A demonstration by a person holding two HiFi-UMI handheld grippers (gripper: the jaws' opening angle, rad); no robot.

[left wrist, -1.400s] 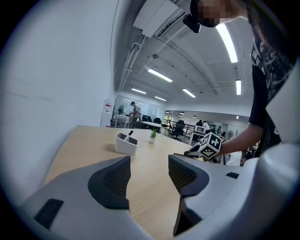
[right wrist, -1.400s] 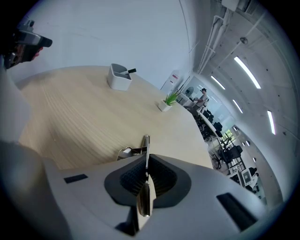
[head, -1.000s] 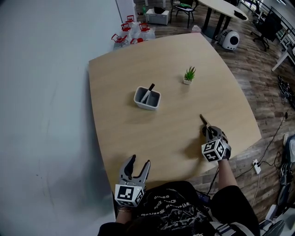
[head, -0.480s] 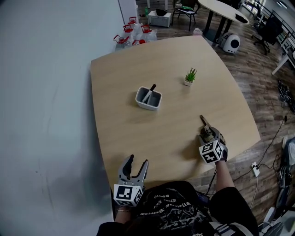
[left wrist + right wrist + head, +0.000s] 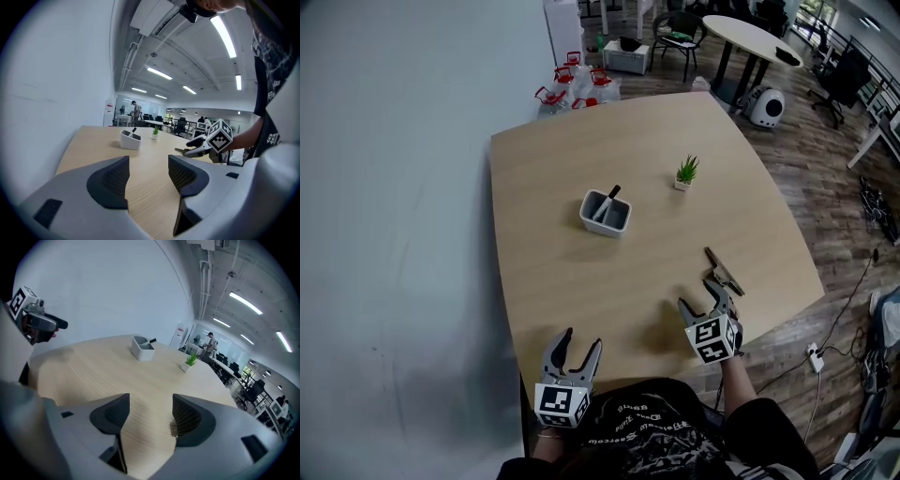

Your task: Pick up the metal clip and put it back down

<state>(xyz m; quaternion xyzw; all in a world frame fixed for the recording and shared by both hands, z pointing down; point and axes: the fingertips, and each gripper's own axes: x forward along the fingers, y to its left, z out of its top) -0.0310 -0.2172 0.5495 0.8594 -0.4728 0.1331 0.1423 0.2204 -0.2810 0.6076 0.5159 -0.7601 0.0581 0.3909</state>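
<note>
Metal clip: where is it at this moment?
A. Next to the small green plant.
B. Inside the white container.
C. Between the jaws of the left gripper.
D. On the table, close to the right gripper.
D: in the head view the metal clip lies on the table just beyond the right gripper, whose jaws have just been opening and have nothing between them.

Black shirt (image 5: 647, 436) (white lettering), grey fingers (image 5: 563, 343).
</note>
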